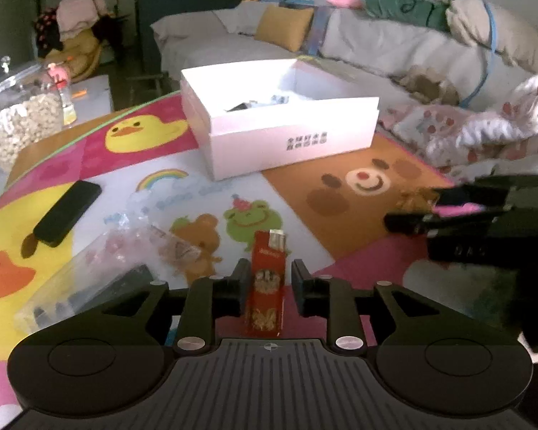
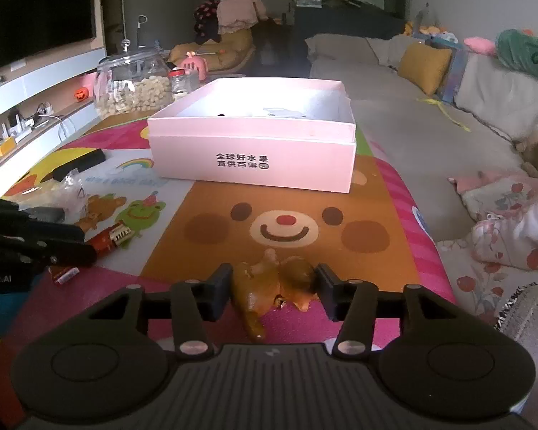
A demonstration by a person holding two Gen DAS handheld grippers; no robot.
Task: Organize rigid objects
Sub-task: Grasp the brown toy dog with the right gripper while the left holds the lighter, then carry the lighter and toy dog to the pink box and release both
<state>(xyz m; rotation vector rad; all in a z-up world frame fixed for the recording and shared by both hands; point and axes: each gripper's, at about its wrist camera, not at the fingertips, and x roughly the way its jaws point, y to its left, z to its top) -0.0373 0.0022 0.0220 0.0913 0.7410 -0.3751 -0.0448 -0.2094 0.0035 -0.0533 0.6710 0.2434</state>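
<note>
A red cigarette pack (image 1: 267,286) lies on the cartoon mat between the fingers of my left gripper (image 1: 270,267). One pad touches its left side and a thin gap shows on its right, so the jaws stand open around it. From the right wrist view the pack (image 2: 109,236) sticks out past the left gripper (image 2: 86,243). My right gripper (image 2: 274,276) is shut on a brown toy animal (image 2: 265,286), with a pad against each flank and the toy's tail trailing onto the pink mat. The white box (image 2: 251,157) stands open farther back, with a few items inside.
A black phone (image 1: 68,213) and a clear plastic bag (image 1: 107,268) lie left of the pack. A glass jar of nuts (image 2: 132,86) stands at the mat's far left corner. A small red packet (image 2: 64,274) lies by the left gripper. The sofa (image 2: 394,118) runs along the right.
</note>
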